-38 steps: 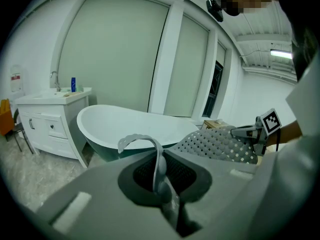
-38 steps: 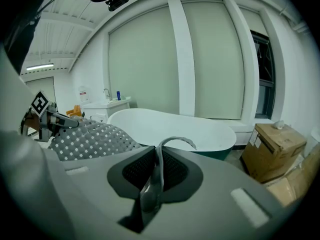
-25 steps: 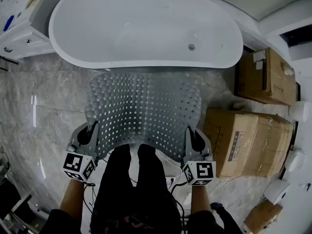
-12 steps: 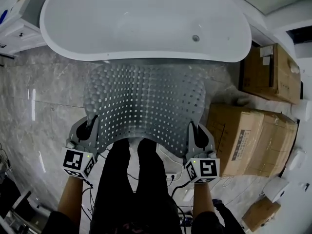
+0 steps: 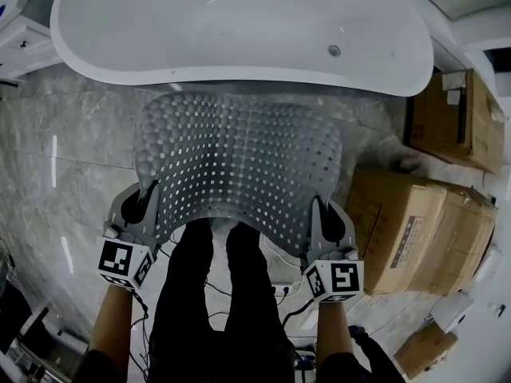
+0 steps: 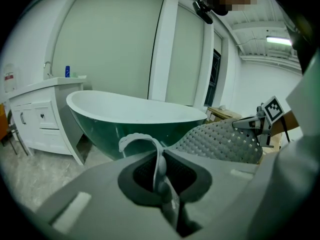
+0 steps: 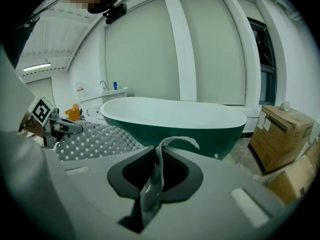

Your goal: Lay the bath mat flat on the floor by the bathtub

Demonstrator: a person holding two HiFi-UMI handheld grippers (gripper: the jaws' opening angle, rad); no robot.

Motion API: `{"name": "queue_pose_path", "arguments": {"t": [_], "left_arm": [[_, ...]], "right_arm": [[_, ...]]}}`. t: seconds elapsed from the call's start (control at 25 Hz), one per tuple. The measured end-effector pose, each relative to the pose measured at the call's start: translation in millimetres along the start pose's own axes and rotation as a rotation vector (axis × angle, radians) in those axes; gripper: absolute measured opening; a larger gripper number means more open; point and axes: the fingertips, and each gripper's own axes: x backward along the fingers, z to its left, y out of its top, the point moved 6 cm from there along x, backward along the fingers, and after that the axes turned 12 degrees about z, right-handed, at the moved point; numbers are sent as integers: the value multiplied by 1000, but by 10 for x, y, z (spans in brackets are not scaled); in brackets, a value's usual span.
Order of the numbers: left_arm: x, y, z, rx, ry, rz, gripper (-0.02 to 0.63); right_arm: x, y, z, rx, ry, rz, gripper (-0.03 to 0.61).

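A grey marble floor (image 5: 72,158) fills the head view, with a white bathtub (image 5: 239,22) across 12 o'clock and cardboard boxes (image 5: 415,230) stacked at 3 o'clock. The perforated grey bath mat (image 5: 239,158) spreads over the centre. Its far edge reaches the tub's near side and its near edge sits above the person's dark trouser legs (image 5: 215,294).

The left gripper (image 5: 148,202), at 8 o'clock, has its jaws pressed together on the mat's near left corner. A thin curl of mat edge stands up between them in the left gripper view. The right gripper (image 5: 319,218), at 4 o'clock, pinches the near right corner the same way. The mat bows upward between the two. Whether its far edge touches the floor cannot be told.
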Motion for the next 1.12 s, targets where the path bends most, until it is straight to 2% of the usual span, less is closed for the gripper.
{"name": "queue_pose_path", "arguments": {"t": [0.52, 0.68, 0.88, 0.96, 1.0, 1.12], "left_arm": [[-692, -563, 159, -8, 25, 23, 18], [-1002, -862, 257, -12, 35, -21, 17], [-1311, -1161, 290, -6, 34, 37, 18], [-1107, -1046, 280, 2, 20, 25, 18], [-876, -878, 247, 11, 3, 10, 18], [98, -183, 99, 40, -69, -34, 18]], "right_arm": [[-711, -570, -209, 19, 21, -8, 56], [-1040, -833, -258, 20, 26, -8, 57], [-1369, -1122, -311, 34, 37, -9, 57], [-1141, -958, -238, 46, 28, -7, 57], [-860, -748, -172, 58, 10, -4, 57], [311, 181, 100, 105, -64, 4, 57]]}}
